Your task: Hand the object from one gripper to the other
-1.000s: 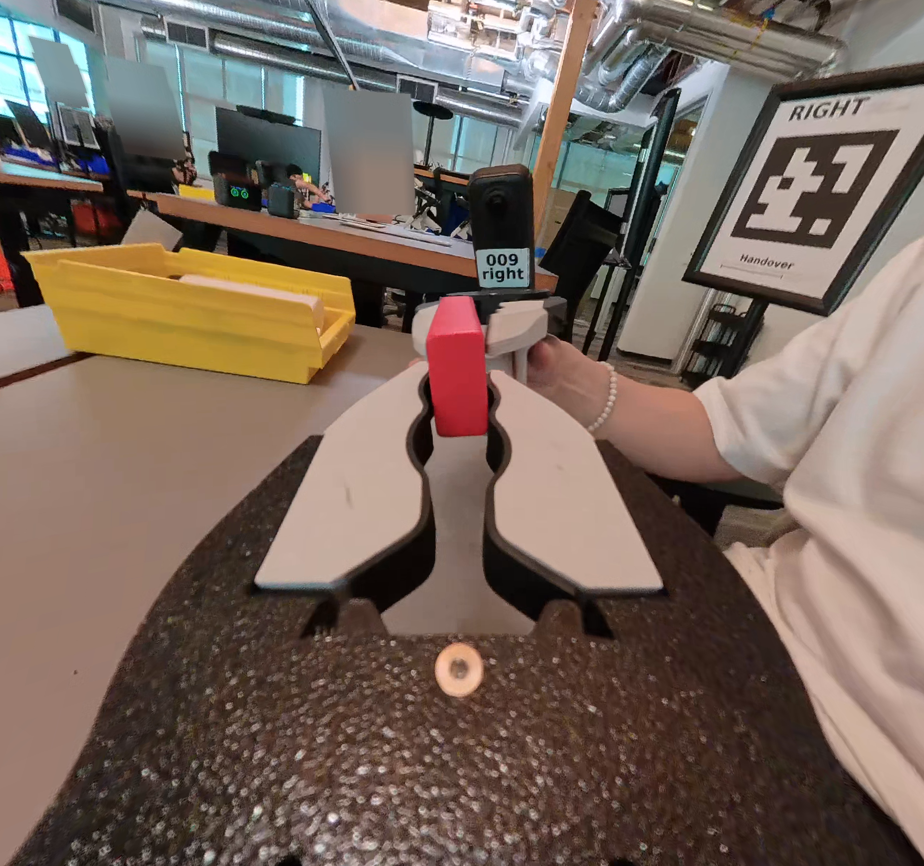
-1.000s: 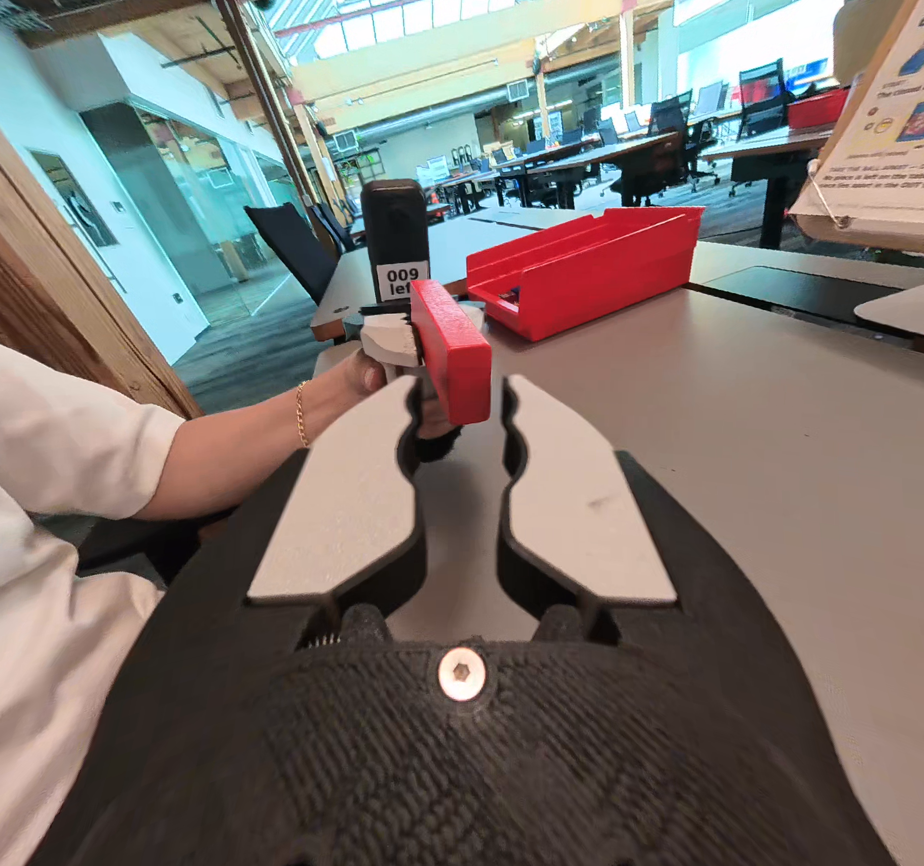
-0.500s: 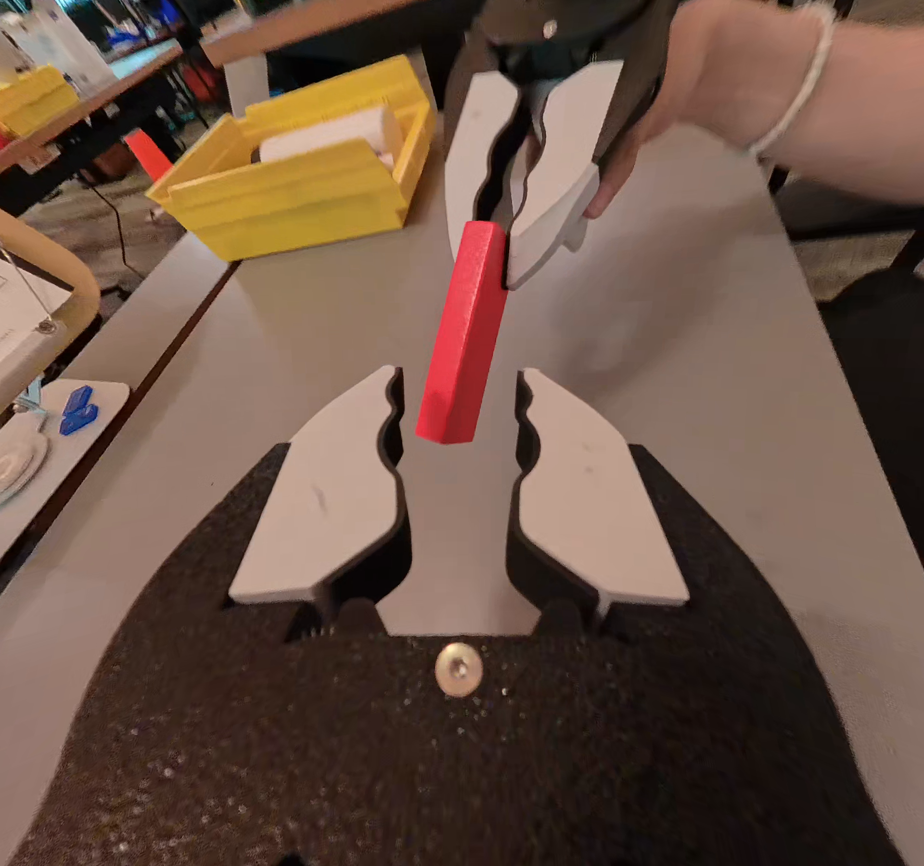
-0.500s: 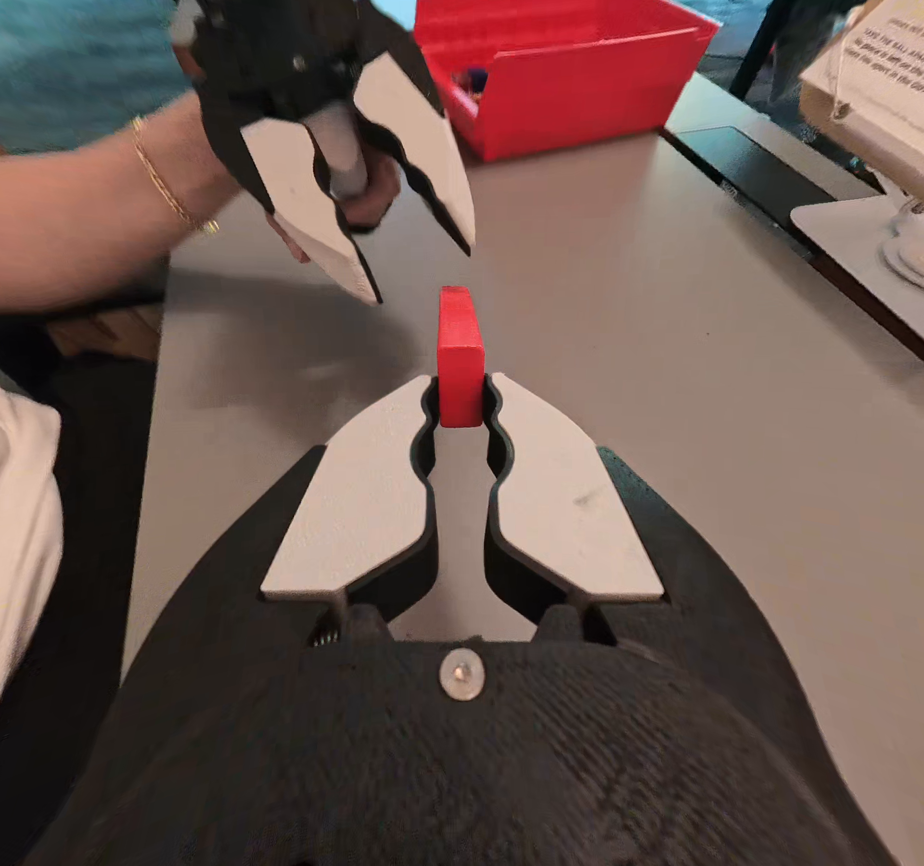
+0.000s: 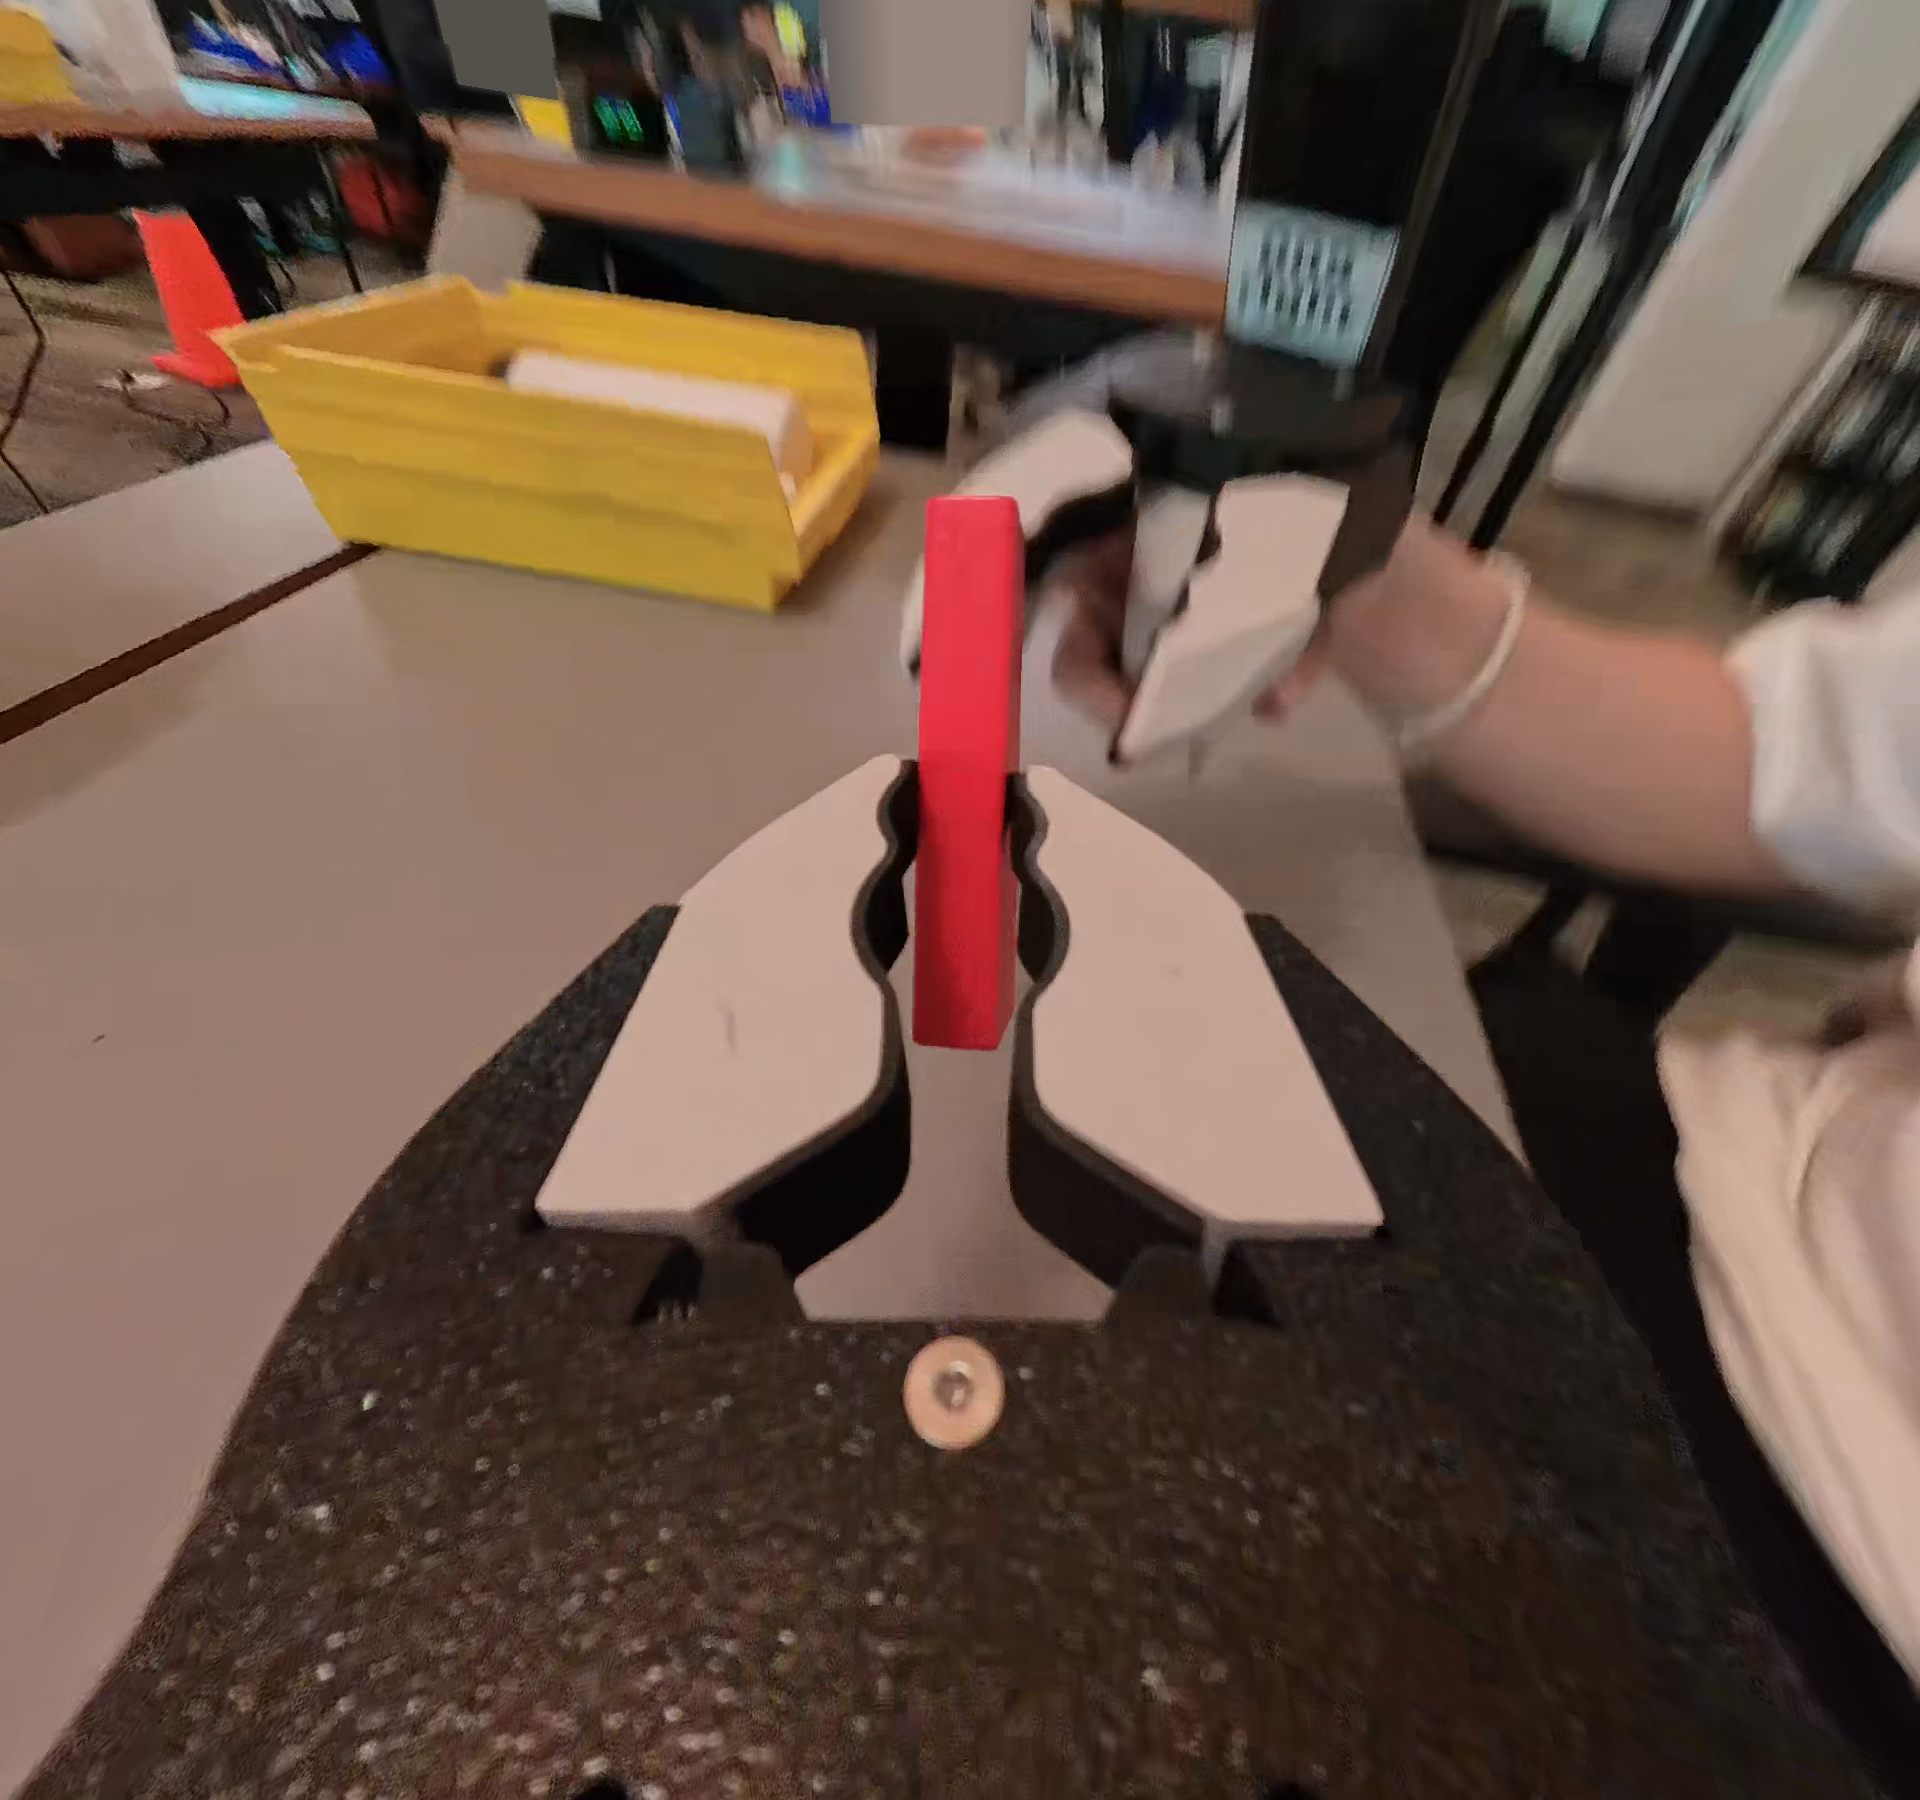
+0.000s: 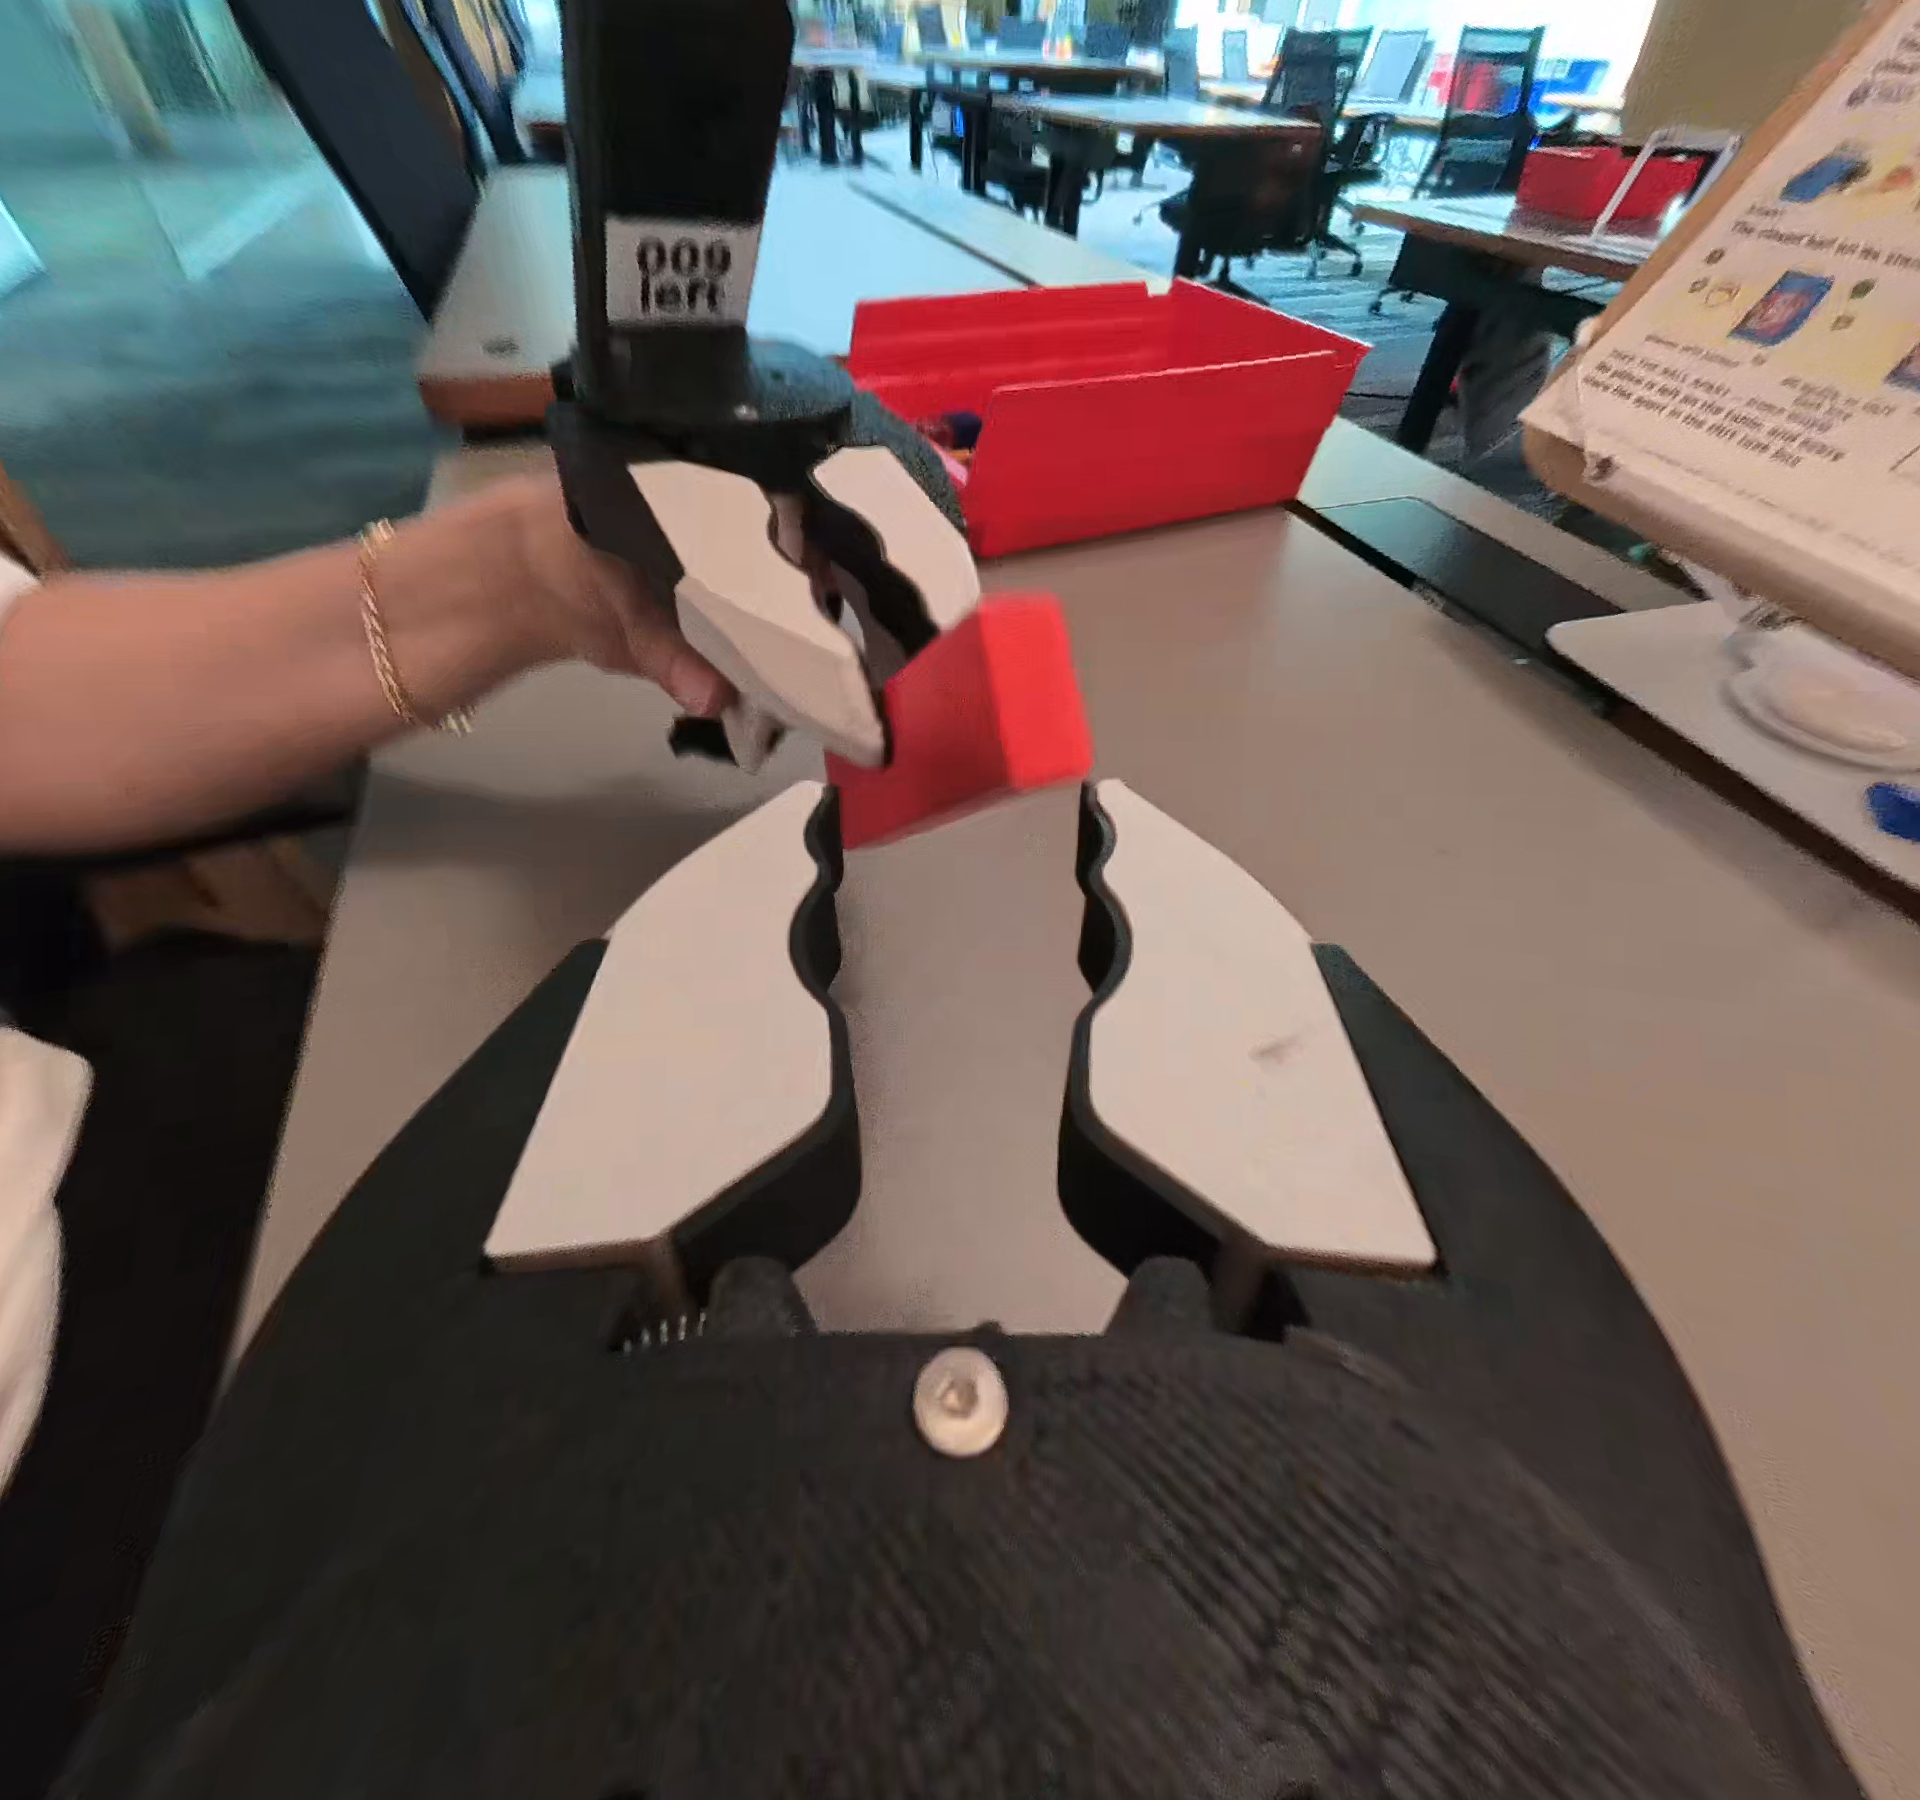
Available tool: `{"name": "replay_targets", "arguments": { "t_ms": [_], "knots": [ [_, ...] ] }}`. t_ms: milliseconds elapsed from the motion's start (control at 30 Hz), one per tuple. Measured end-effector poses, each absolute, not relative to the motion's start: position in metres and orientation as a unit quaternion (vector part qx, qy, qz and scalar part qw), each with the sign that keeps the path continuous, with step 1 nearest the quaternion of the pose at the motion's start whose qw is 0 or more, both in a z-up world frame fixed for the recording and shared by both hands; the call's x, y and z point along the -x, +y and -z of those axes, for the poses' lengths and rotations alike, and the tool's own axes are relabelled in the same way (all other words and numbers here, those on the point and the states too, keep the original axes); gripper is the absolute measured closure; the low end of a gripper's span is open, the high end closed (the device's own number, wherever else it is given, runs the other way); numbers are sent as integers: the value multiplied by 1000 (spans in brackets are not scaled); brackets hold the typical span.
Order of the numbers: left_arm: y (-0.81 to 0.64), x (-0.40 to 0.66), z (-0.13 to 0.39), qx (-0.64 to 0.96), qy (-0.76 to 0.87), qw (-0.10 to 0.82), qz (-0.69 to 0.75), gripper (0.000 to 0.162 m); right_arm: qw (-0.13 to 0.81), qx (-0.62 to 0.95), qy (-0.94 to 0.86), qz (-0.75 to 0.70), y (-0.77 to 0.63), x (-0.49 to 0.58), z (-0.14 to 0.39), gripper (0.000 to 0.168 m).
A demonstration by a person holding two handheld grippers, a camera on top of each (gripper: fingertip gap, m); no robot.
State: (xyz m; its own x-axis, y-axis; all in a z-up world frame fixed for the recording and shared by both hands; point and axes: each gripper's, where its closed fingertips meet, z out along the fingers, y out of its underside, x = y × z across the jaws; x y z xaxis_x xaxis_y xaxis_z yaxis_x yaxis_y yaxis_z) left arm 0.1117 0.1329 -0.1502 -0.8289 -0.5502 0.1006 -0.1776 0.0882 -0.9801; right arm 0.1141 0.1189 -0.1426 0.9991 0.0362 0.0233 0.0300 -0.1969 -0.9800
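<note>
Your left tongs (image 5: 961, 794) are clenched on the red block (image 5: 966, 784) — the block stands upright between the two pads, its lower part gripped and its upper half rising clear above the tips. In the right wrist view the same block (image 6: 961, 722) hangs tilted from the left tongs (image 6: 883, 670), held above the table (image 6: 1455, 919) and not touching it.

Your right tongs (image 6: 951, 794) are released: the pads stand wide apart with bare table showing between them. The block sits just beyond their tips, near the left-side pad, and neither pad grips it. From the left wrist view the right tongs (image 5: 1039, 628) appear just behind the block and to its right, blurred.

Relative to the block: a yellow bin (image 5: 540, 462) lies well behind it and to the left in the left wrist view, with a pale block (image 5: 665, 400) inside. In the right wrist view a red bin (image 6: 1122, 410) lies behind it on the table.
</note>
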Motion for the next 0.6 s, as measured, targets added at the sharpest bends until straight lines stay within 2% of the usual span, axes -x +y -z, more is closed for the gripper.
{"name": "replay_targets", "arguments": {
  "t_ms": [133,167,200,300,400,467,600],
  "knots": [
    [129,-117,119,275,605,115,738,146,653,755,-3,-52,132,-108,149,125],
    [127,-117,116,273,591,113,751,146,658,751,-3,-54,135,-106,149,130],
    [126,-117,115,267,584,116,758,146,666,744,-2,-54,137,-104,147,143],
    [125,-115,113,257,570,112,772,146,675,735,-1,-67,137,-103,144,148],
    [124,-113,120,258,602,90,750,144,642,762,-6,-89,133,-105,152,152],
    [126,-111,121,251,627,119,728,135,612,788,-12,-63,129,-110,162,152],
    [130,-106,132,227,711,183,640,129,539,839,-60,-31,123,-104,184,152]
  ]
}}
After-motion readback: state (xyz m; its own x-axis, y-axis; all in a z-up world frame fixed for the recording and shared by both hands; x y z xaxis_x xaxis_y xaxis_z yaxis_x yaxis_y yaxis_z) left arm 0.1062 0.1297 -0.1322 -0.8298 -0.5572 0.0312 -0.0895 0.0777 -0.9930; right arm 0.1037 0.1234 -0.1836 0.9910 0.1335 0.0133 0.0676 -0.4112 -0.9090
